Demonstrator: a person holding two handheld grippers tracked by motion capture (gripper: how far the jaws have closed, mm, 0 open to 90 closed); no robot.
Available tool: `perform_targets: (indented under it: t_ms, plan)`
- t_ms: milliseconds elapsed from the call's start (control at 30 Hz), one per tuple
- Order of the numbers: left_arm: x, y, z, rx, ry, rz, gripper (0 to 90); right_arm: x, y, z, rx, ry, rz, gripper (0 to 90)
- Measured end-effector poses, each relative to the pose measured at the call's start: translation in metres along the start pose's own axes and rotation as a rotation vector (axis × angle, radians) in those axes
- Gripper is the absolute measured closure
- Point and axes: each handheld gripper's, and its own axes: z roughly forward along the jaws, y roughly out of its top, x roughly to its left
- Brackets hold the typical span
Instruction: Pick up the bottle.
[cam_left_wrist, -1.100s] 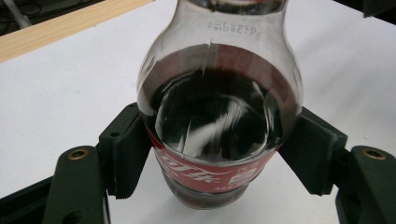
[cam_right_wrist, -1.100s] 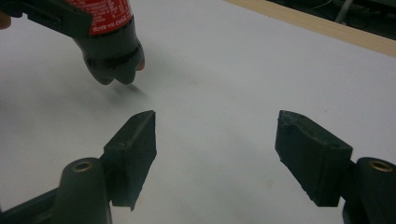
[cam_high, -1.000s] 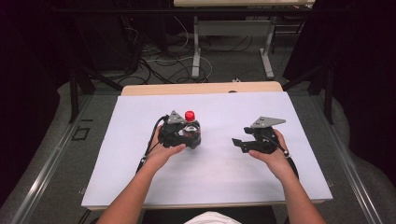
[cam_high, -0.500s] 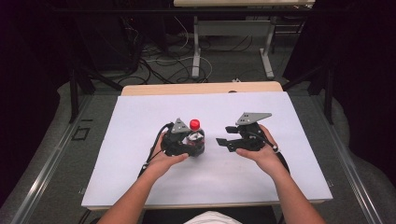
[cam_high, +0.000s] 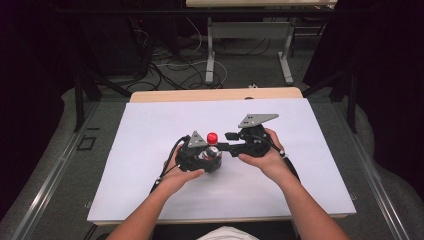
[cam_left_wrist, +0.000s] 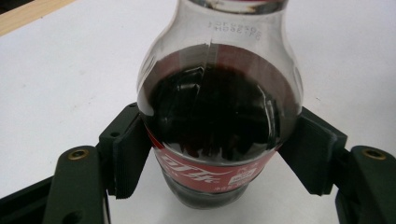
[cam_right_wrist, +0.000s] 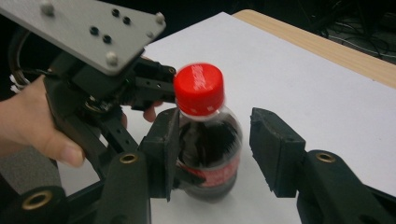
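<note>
A small cola bottle (cam_high: 212, 150) with a red cap (cam_high: 212, 136) stands upright on the white sheet. My left gripper (cam_high: 212, 159) is shut on its lower body; in the left gripper view both pads press the bottle (cam_left_wrist: 219, 116) at its red label. My right gripper (cam_high: 223, 142) reaches in from the right at cap height. Its jaws have just been closing with the bottle (cam_right_wrist: 208, 135) between them. The left pad (cam_right_wrist: 161, 144) is close against the bottle's shoulder, while the right pad (cam_right_wrist: 273, 149) stands apart from it. The cap (cam_right_wrist: 199, 88) rises above the jaws.
A white sheet (cam_high: 150, 130) covers the table, with a wooden edge (cam_high: 215, 95) at the far side. Beyond it are table legs and cables on the floor. The left gripper's grey plate (cam_right_wrist: 88, 28) and a hand sit close on the left in the right gripper view.
My right gripper has moved left and up to the bottle, and its jaws have narrowed around the bottle's top. The left gripper and bottle have shifted slightly right and nearer.
</note>
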Motion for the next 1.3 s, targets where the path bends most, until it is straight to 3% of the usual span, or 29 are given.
perform_targets:
  t_ms: [33, 100, 267, 400, 767, 1000, 1300]
  plan:
    - [0.001, 0.000, -0.001, 0.017, -0.012, 0.005, 30.3, 0.001, 0.001, 0.001, -0.002, 0.009, 0.002, 54.2]
    - [-0.002, -0.001, 0.001, 0.005, -0.009, -0.012, 30.3, 0.004, 0.004, 0.004, -0.002, 0.009, -0.004, 55.6]
    - [-0.003, 0.000, 0.002, 0.016, -0.017, 0.010, 30.3, 0.007, 0.008, 0.010, -0.007, 0.015, -0.002, 57.3]
    - [-0.005, 0.001, 0.002, 0.010, -0.022, 0.018, 30.3, 0.008, 0.009, 0.015, -0.001, -0.013, -0.010, 57.3]
    - [-0.012, 0.004, 0.001, 0.026, -0.050, 0.035, 30.3, 0.012, 0.011, 0.027, 0.008, -0.022, -0.018, 57.2]
    - [-0.014, 0.003, 0.002, 0.016, -0.042, 0.042, 30.3, 0.014, 0.011, 0.029, 0.008, -0.038, -0.032, 60.3]
    - [-0.014, 0.003, 0.001, 0.021, -0.053, 0.048, 30.5, 0.012, 0.011, 0.028, 0.011, -0.008, -0.060, 61.3]
